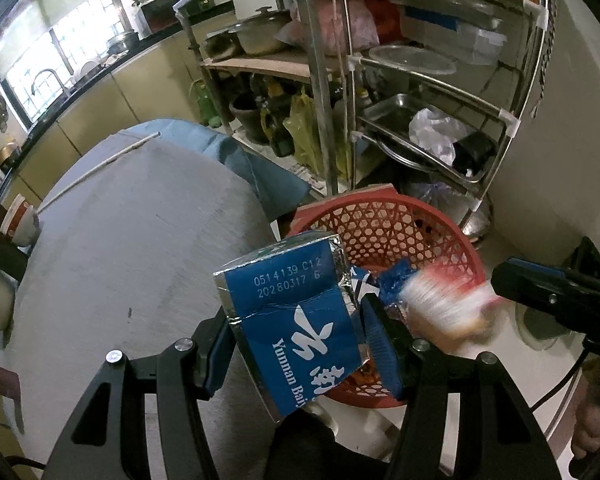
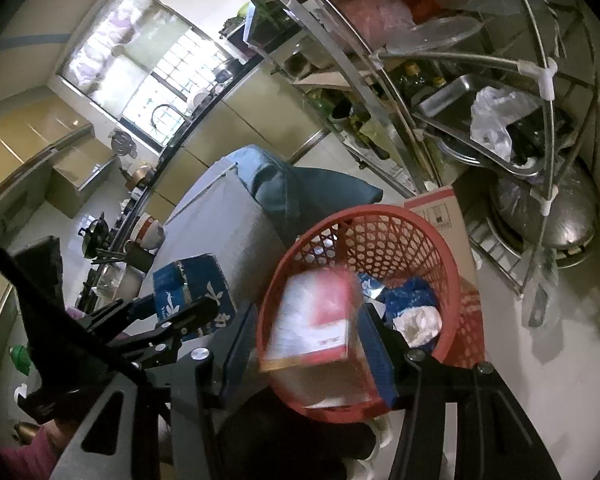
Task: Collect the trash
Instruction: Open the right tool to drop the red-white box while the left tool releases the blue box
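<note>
My left gripper (image 1: 296, 344) is shut on a blue flattened carton (image 1: 296, 320) with white lettering, held at the grey table's (image 1: 132, 240) right edge, beside the red mesh basket (image 1: 400, 224). The carton also shows in the right wrist view (image 2: 192, 292). A red and white packet (image 2: 316, 320) is blurred between my right gripper's (image 2: 308, 344) spread fingers, over the basket (image 2: 380, 216); I cannot tell if it is touched. It shows blurred in the left wrist view (image 1: 440, 304). Blue and white trash (image 2: 412, 304) lies in the basket.
A steel rack (image 1: 432, 80) with pots, trays and bags stands behind the basket. A cardboard box (image 2: 444, 212) stands against the basket. A blue cloth (image 1: 240, 160) hangs over the table's far corner. A kitchen counter (image 1: 80, 80) with a sink runs along the left.
</note>
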Motion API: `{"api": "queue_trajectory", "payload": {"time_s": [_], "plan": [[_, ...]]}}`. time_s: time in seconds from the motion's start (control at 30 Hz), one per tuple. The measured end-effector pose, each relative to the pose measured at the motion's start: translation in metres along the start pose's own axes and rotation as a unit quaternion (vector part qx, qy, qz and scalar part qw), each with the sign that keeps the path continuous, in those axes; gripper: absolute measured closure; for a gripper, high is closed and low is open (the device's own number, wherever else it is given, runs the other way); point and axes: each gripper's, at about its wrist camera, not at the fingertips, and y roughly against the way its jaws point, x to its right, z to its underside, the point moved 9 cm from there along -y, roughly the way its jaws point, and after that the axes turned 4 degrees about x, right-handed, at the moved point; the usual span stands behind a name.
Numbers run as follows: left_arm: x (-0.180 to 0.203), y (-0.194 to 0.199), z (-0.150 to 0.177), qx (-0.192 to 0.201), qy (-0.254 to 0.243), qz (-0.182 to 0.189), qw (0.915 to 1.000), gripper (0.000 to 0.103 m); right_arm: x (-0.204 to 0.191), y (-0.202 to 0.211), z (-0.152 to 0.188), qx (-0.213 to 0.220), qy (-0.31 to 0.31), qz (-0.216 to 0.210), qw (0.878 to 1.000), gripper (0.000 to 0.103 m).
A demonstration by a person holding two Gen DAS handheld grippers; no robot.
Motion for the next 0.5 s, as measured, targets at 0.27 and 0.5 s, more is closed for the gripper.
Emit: {"api": "queue_trajectory", "payload": {"time_s": [0.27, 0.5], "plan": [[0.0016, -0.0077, 0.0052, -0.007, -0.001, 0.001, 1.0000, 0.041, 0.0009, 0.0010, 0.0011, 0.004, 0.003, 0.003, 1.000, 0.047], [0.0036, -0.0106, 0.0040, -0.009, -0.004, 0.002, 1.0000, 0.041, 0.0043, 0.0045, -0.0017, 0.010, -0.002, 0.005, 1.000, 0.047]]}}
